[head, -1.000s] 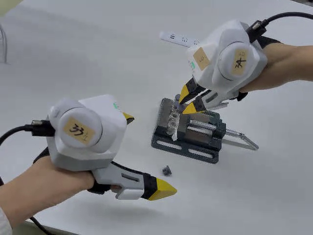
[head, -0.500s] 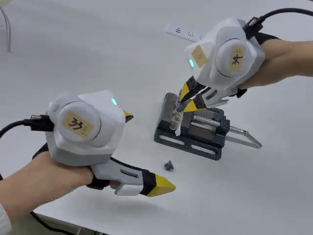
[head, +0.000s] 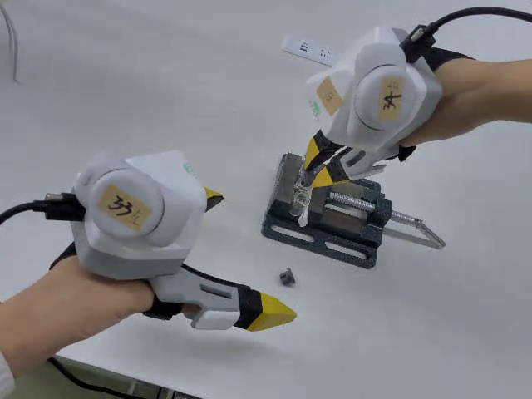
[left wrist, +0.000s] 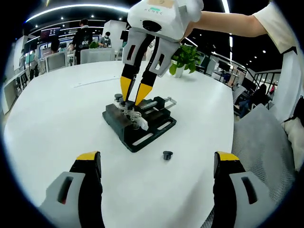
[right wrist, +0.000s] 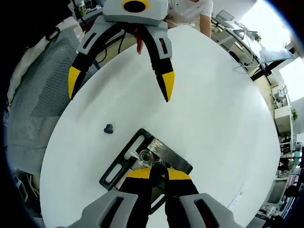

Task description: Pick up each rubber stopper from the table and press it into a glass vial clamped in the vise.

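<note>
Rubber going in yet, or what? Last I looked, your right hand was parked up above the vise. (benchrat)

Closer now, lol. Over the past second my right gripper (head: pixel 310 176) has come down, so its tips sit right at the mouth of the glass vial (head: pixel 299 200) clamped in the vise (head: pixel 331 237) instead of hanging clear above it. The jaws are pinched nearly together on a dark stopper (right wrist: pixel 159 167), at least that's how it reads from the right gripper view. Can't tell if the stopper is touching the rim yet, since the tips hide it. (me)

And the other hand? (benchrat)

My left gripper (right wrist: pixel 119 84) hasn't done a thing. Its jaws are spread wide, holding nothing, hovering over the table (head: pixel 150 91) on my side. The spare stopper (head: pixel 287 277) hasn't budged either. It's on the white top just in front of the vise, between it and my left tips. The headset shifted a bit, so don't read the vise as moved. (me)

So where does that leave you? (benchrat)

I'd say the carry is done and the press is what's left. It needs to go straight down, square to the mouth, or the stopper will probably cock sideways. The spare one comes after that. (me)
</note>
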